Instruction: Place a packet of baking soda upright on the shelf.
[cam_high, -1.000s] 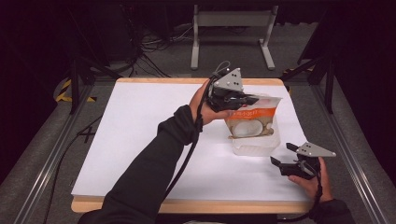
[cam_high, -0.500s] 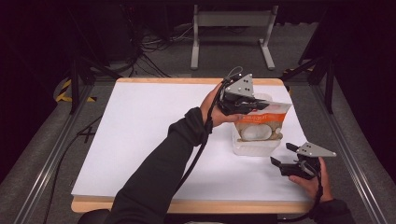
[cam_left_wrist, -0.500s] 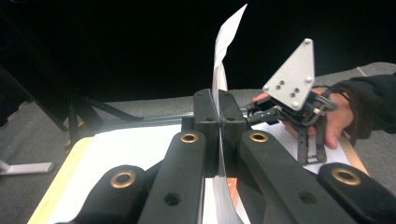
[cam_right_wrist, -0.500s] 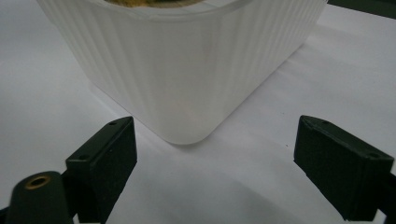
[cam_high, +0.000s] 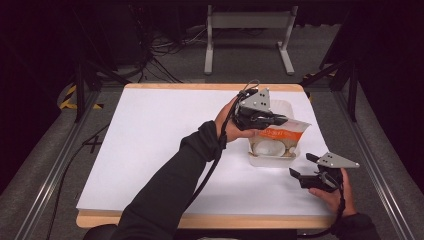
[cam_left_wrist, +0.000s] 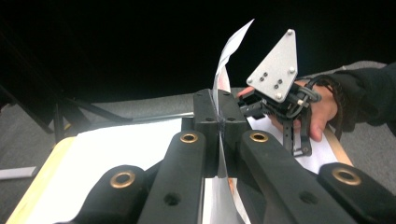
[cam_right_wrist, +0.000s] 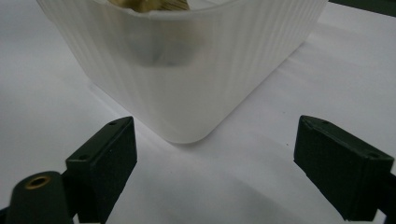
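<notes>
White ribbed plastic makes up the tub that sits toward the right edge of the bench, about midway between its far and near edges. Its film lid, orange-printed on the underside, is peeled up off the tub; pale round food shows inside. Your left gripper pinches that film, and in the left gripper view the jaws are pressed together with the thin sheet standing up between them. Your right gripper rests low near the bench's near right corner, just beside the tub and apart from it. In the right gripper view its jaws are spread wide, with a rounded corner of the tub between and beyond them, untouched.
</notes>
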